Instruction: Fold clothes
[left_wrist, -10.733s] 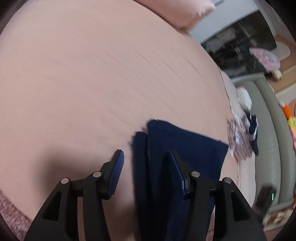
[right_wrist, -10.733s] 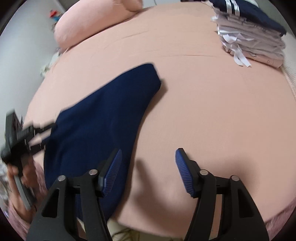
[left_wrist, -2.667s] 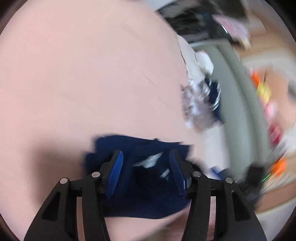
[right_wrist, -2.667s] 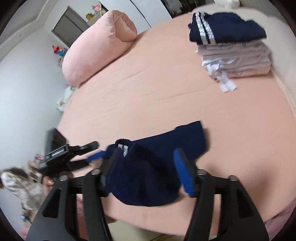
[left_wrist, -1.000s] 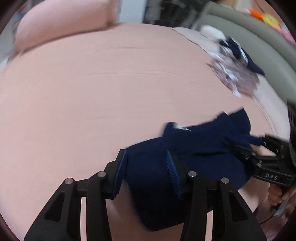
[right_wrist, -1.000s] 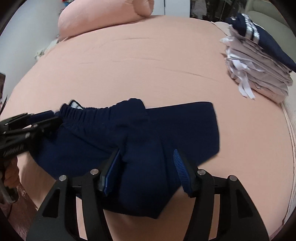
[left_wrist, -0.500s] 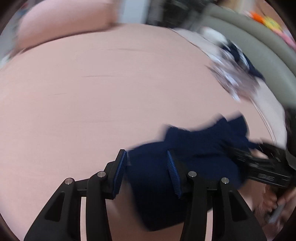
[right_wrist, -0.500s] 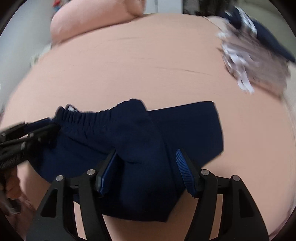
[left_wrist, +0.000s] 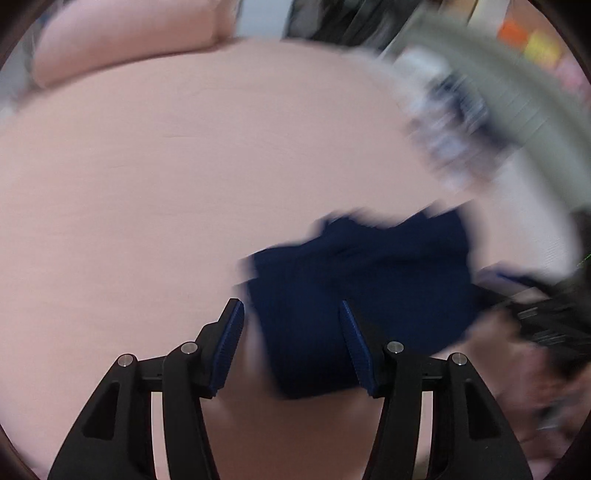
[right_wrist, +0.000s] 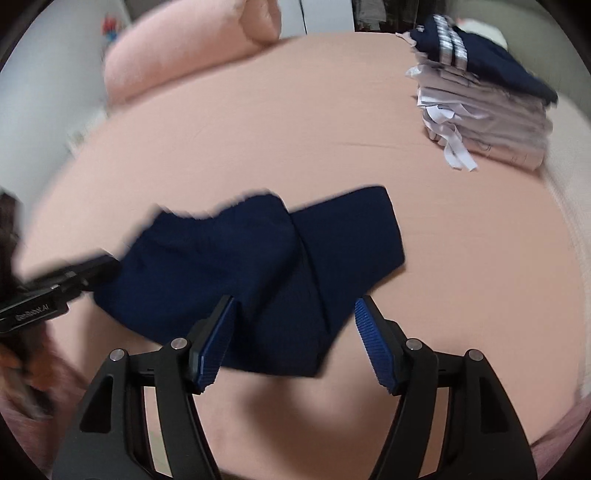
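Observation:
A navy blue garment (right_wrist: 277, 266) lies folded and a little rumpled on the pink bed sheet (right_wrist: 295, 129). My right gripper (right_wrist: 295, 317) hovers over its near edge. Its jaws are opening, and the cloth lies flat below them, not pinched. In the left wrist view the same garment (left_wrist: 351, 295) is blurred. My left gripper (left_wrist: 291, 332) is over its near left corner with jaws opening; the left pad (left_wrist: 231, 343) is clear of the cloth. From the right wrist view the left gripper (right_wrist: 74, 277) shows at the garment's left end.
A stack of folded clothes (right_wrist: 480, 110), light ones under a navy striped piece, sits at the bed's far right. A pink bolster pillow (right_wrist: 184, 55) lies along the far edge. A grey sofa (left_wrist: 517, 92) stands beyond the bed. The bed's near edge (right_wrist: 554, 424) is close.
Both pairs of jaws have widened and let go of the navy garment, which now rests on the sheet. The right gripper has drawn up and back from it.

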